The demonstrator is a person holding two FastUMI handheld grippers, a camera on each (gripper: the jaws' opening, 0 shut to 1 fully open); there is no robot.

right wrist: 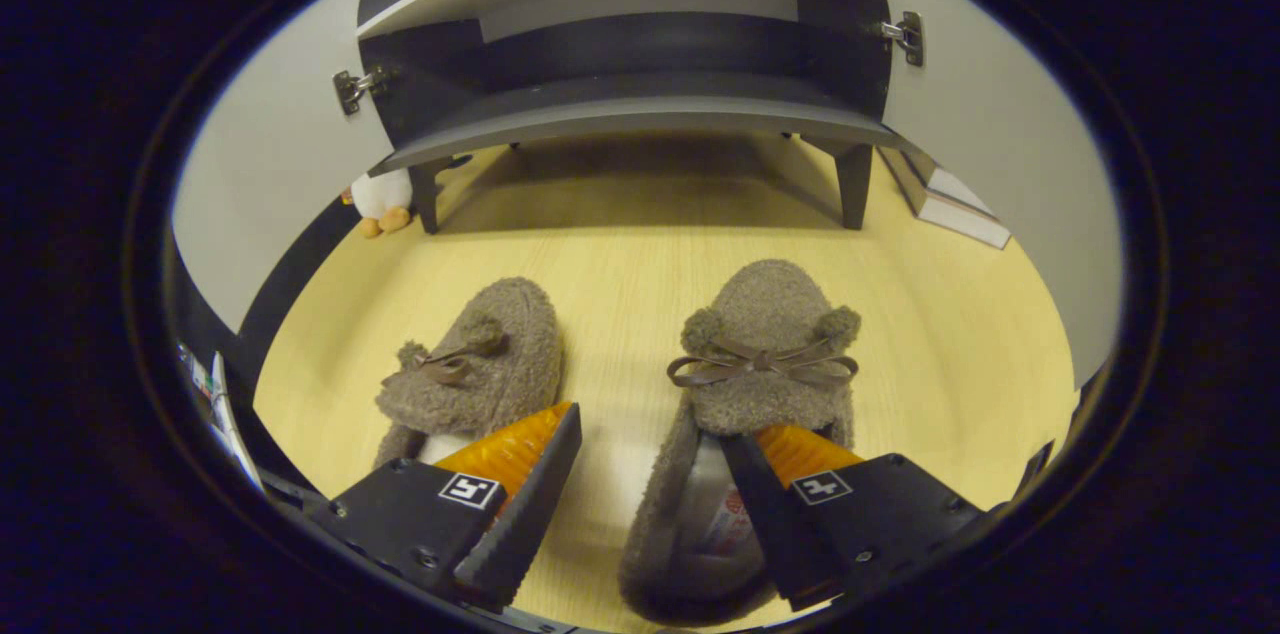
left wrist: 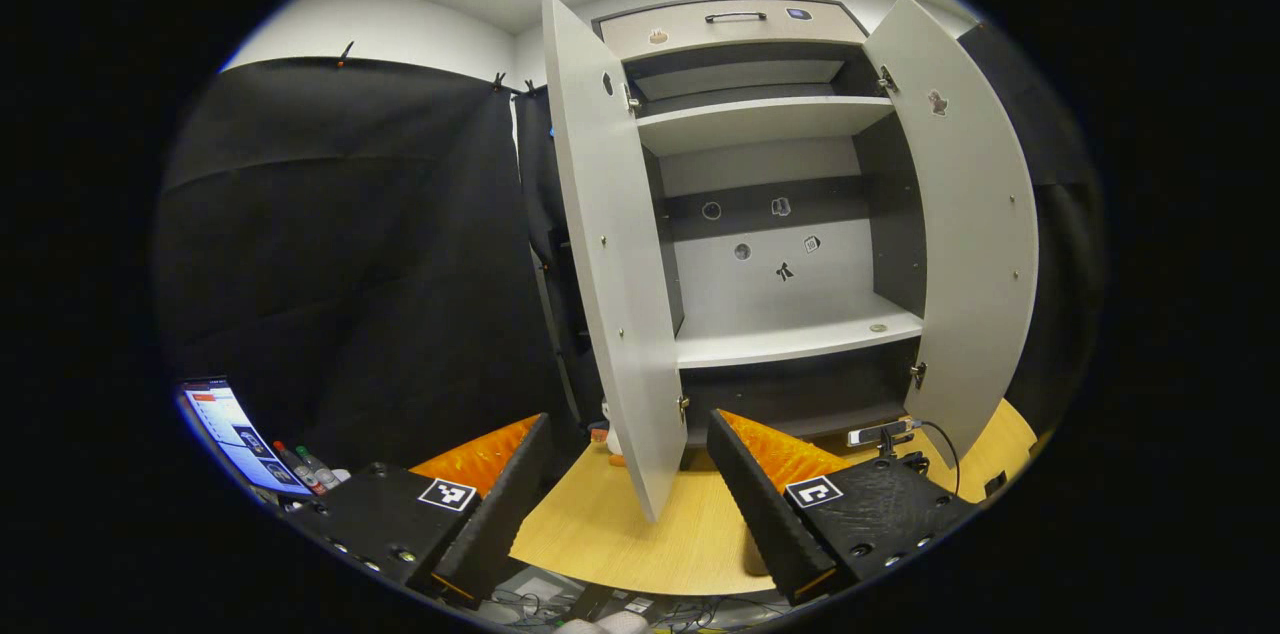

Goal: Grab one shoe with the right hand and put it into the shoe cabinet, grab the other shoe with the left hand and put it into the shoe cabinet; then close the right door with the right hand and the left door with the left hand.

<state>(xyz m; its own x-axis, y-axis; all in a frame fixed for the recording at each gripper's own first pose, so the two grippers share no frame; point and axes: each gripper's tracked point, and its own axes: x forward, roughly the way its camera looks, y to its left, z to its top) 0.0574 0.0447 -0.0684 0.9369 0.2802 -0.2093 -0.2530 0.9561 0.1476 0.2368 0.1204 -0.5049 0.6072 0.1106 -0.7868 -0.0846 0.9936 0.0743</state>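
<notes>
Shoes lie side by side on the wooden floor (right wrist: 640,244) before the cabinet (right wrist: 640,119), toes toward it. The right shoe (right wrist: 765,364) is directly under the right gripper (right wrist: 650,484): one finger stands inside its opening, the other in the gap between the pair, so the jaws straddle its inner wall, wide apart and gripping nothing. The left shoe (right wrist: 480,369) lies just beside that outer finger. The left gripper (left wrist: 625,499) hangs higher, fully spread and empty, facing the cabinet (left wrist: 770,214), whose left door (left wrist: 610,254) and right door (left wrist: 965,234) stand open.
</notes>
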